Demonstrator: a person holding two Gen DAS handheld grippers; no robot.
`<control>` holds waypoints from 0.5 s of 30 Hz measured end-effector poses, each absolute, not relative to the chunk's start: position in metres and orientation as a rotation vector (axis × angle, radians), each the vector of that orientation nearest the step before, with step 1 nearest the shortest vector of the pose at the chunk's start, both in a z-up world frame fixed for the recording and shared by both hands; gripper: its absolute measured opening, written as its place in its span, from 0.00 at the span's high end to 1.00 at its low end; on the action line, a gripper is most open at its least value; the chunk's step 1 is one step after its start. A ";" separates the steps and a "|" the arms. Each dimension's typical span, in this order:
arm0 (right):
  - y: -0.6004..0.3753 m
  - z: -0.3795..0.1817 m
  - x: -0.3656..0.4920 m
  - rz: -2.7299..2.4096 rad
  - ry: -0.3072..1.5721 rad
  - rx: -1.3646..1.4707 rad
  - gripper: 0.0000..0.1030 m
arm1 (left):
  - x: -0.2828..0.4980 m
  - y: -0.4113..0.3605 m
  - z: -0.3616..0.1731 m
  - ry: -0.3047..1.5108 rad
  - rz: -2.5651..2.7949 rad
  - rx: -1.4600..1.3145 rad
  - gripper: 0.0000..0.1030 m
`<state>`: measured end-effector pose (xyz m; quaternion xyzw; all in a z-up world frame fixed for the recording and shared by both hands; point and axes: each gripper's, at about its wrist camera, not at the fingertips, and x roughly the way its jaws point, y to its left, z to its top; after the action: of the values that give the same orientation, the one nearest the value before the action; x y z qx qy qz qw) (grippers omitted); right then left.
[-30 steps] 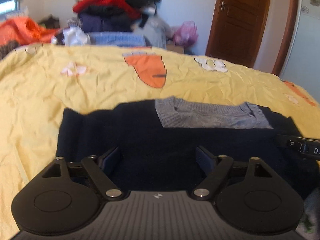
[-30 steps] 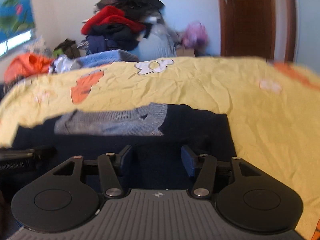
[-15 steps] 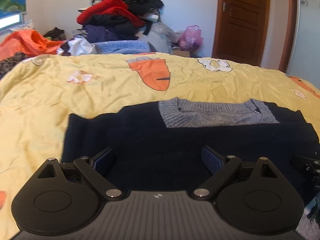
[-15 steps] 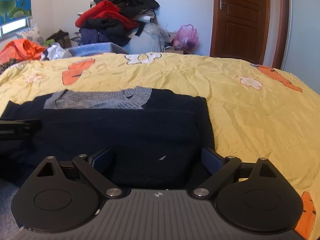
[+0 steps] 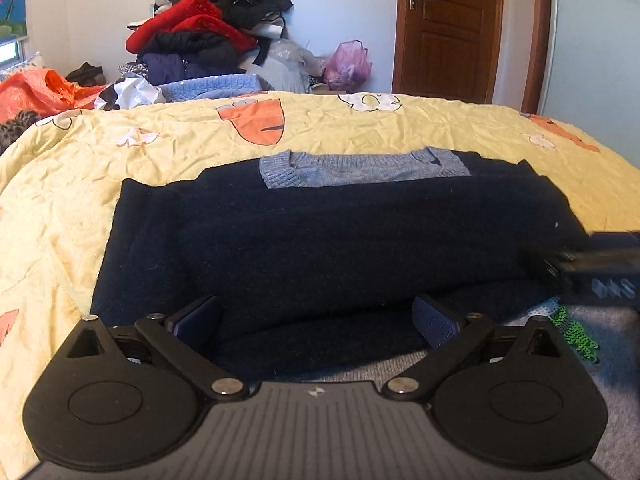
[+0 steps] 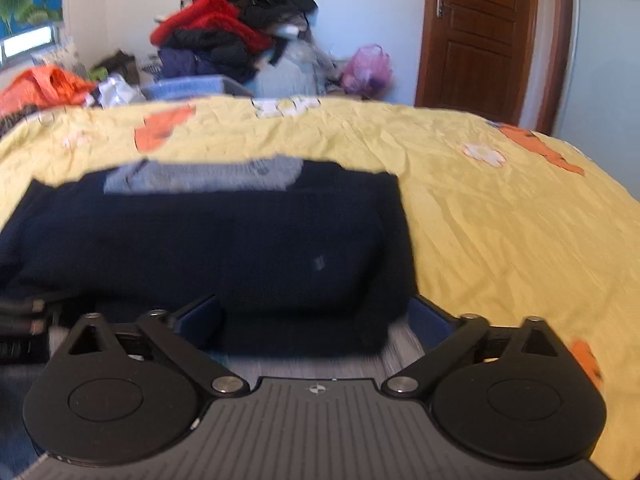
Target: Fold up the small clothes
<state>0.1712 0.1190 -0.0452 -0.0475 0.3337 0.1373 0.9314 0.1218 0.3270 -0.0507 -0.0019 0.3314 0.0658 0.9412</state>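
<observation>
We hold our left gripper (image 5: 316, 318) and our right gripper (image 6: 316, 314) low at the near edge of the dark blue knitted sweater with the grey collar (image 5: 320, 232), which lies flat on the yellow bed cover with orange patches (image 5: 60, 200). Both have their fingers spread wide with nothing in them. To fold it well, we think each gripper should pinch the near hem at its own corner, then lift both sides together so the edge stays straight.
</observation>
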 end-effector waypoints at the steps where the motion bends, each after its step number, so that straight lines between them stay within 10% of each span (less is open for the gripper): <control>1: 0.117 -0.046 0.166 0.269 0.687 -0.090 0.01 | 0.122 0.326 -0.051 0.677 0.137 0.002 0.00; 15: 0.098 -0.046 0.127 0.251 0.731 -0.051 0.01 | 0.048 0.300 -0.046 0.722 0.179 -0.014 0.00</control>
<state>0.1272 0.0975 -0.0460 -0.0249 0.3563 0.1225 0.9260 0.0482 0.3001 -0.0456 -0.0070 0.3525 0.0874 0.9317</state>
